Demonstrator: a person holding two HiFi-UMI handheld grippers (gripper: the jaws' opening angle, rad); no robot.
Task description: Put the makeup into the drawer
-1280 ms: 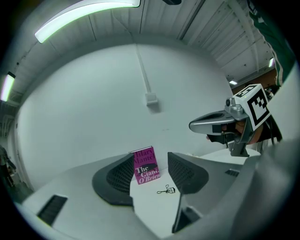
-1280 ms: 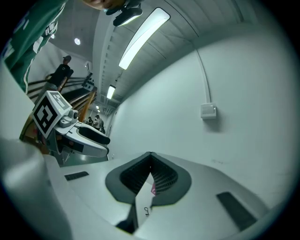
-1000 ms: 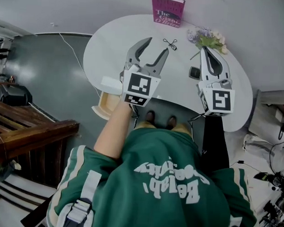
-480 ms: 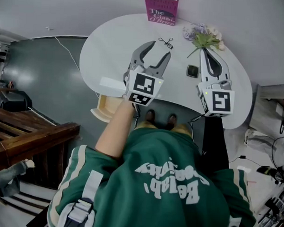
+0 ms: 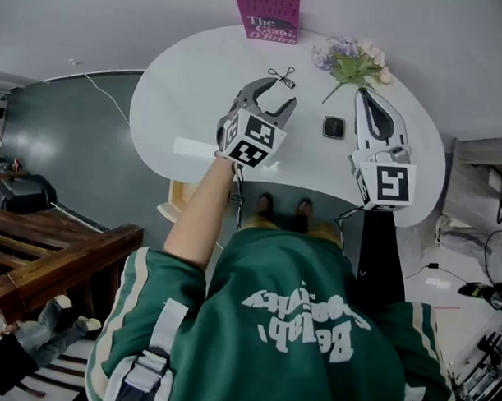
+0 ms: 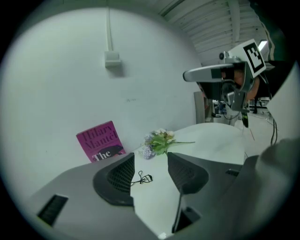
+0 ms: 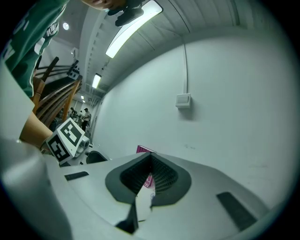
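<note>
A small dark makeup compact (image 5: 333, 127) lies on the white table (image 5: 181, 94), between my two grippers. A thin black wire-like makeup tool (image 5: 280, 73) lies farther back; in the left gripper view this tool (image 6: 143, 178) shows through the gap between the jaws. My left gripper (image 5: 274, 92) hovers low over the table just short of the tool, open and empty; its jaws (image 6: 150, 174) stand well apart. My right gripper (image 5: 363, 93) hangs to the right of the compact, shut with nothing in it (image 7: 151, 180).
A pink book (image 5: 266, 15) stands against the wall at the table's back, and a bunch of artificial flowers (image 5: 348, 63) lies right of it. An open wooden drawer (image 5: 178, 203) sticks out under the table's front left edge. A wooden railing (image 5: 52, 254) stands at the left.
My left gripper has dropped and moved forward over the table, toward the black wire-like tool, still open. The right gripper has shifted only slightly and stays shut.
</note>
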